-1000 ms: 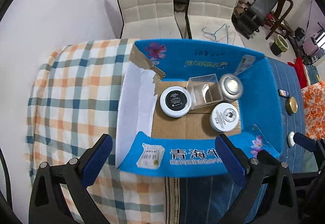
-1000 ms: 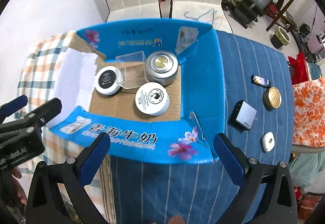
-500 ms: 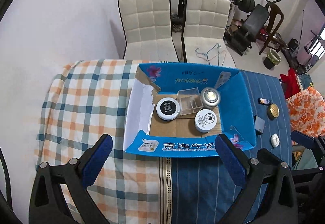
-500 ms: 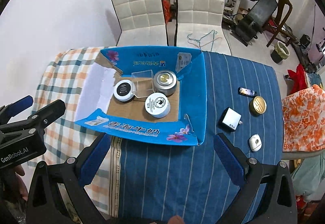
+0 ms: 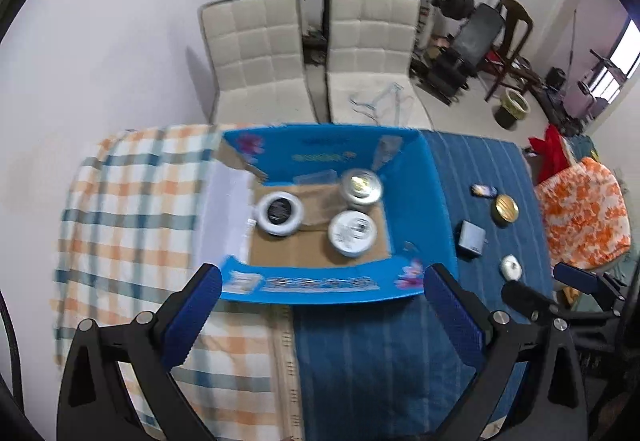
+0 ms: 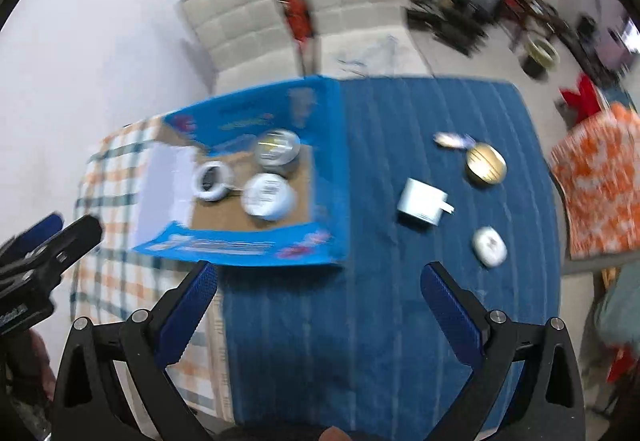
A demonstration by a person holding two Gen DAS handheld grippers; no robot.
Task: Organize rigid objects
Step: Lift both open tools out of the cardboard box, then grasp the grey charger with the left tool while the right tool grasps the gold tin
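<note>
An open blue cardboard box lies on the table. Inside it are a black-lidded white jar, a white jar, a silver tin and a clear plastic box. On the blue cloth right of the box lie a white charger, a gold tin, a white oval case and a small blue packet. My left gripper and right gripper both hang open and empty above the table's near side.
The table carries a checked cloth on the left and a blue striped cloth on the right. Two white chairs stand behind it. An orange-patterned cushion sits at the right. Exercise gear fills the far corner.
Both grippers have risen and drawn back from the box, so the table looks smaller. The right view has swung right toward the loose items. Nothing was grasped.
</note>
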